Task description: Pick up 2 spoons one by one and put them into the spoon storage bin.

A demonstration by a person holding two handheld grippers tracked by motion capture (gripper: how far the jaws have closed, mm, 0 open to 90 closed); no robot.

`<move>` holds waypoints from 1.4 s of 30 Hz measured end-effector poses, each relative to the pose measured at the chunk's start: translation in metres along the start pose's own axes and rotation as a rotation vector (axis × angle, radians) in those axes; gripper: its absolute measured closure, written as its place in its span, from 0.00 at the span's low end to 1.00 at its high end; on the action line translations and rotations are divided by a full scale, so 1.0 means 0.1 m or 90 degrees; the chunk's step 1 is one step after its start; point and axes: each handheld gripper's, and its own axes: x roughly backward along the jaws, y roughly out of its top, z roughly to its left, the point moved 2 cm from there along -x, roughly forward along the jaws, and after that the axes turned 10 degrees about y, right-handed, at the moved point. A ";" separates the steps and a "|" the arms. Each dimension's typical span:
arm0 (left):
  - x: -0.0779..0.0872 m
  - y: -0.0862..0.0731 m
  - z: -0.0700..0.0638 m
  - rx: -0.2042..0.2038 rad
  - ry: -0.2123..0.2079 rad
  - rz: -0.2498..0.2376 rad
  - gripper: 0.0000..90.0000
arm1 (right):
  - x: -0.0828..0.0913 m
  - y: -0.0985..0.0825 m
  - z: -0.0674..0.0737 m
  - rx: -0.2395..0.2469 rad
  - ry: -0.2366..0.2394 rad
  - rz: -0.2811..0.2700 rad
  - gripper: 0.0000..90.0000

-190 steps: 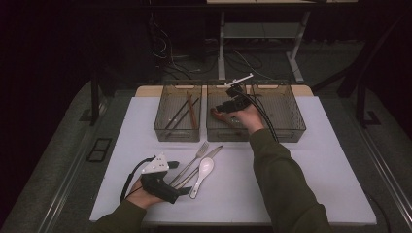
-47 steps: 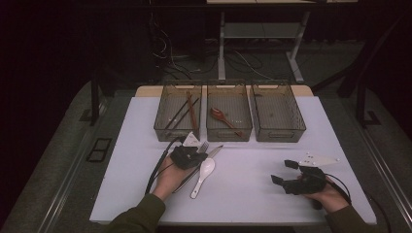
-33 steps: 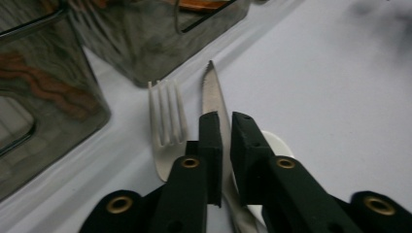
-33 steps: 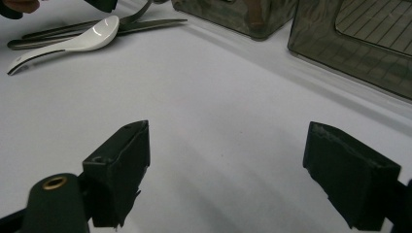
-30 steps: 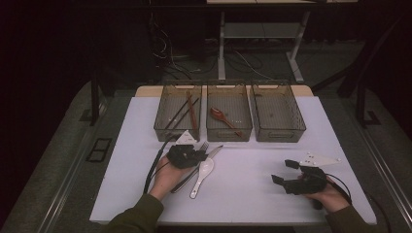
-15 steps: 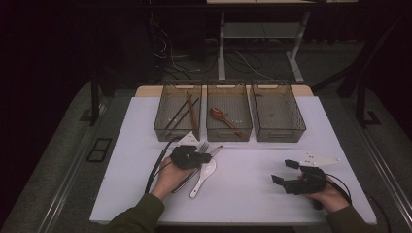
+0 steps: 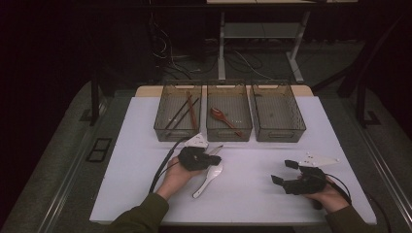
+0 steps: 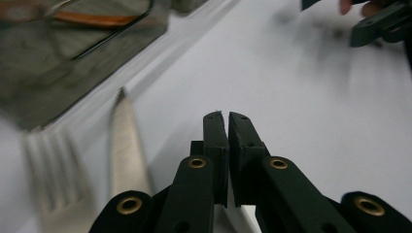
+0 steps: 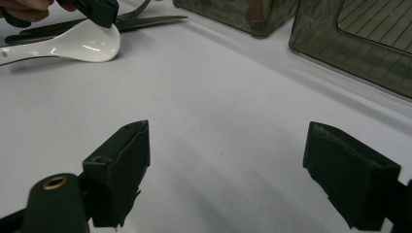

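Observation:
A white spoon lies mid-table beside a knife and a fork. My left gripper hovers at the spoon's bowl, low over the table. In the left gripper view its jaws stand shut with only a thin dark slit between them and nothing seen in it; the knife lies just to their left. My right gripper rests at the front right, its jaws wide open over bare table.
Three smoky plastic bins stand in a row at the back: the left bin holds chopsticks, the middle bin a wooden spoon, and the right bin looks bare. The white tabletop lies between the hands.
The left hand has crept a little right onto the cutlery and its jaws have come together. The right hand, earlier at the middle bin, rests still at the front right.

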 end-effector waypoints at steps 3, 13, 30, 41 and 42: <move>-0.04 0.05 -0.06 -0.008 -0.029 -0.009 0.99 | 0.00 0.00 0.00 0.000 -0.001 -0.001 0.19; -0.09 0.02 -0.10 -0.034 -0.003 0.022 0.99 | 0.01 0.00 0.00 0.001 -0.001 -0.002 0.19; 0.20 -0.15 0.14 0.001 0.145 0.064 0.99 | 0.01 0.00 0.00 0.004 -0.003 0.000 0.19; 0.08 -0.14 0.08 -0.007 0.133 0.077 0.99 | 0.01 0.00 -0.01 0.007 -0.005 0.001 0.19; 0.07 -0.14 0.08 -0.011 0.136 0.078 0.99 | 0.01 0.00 0.00 0.007 -0.006 0.001 0.19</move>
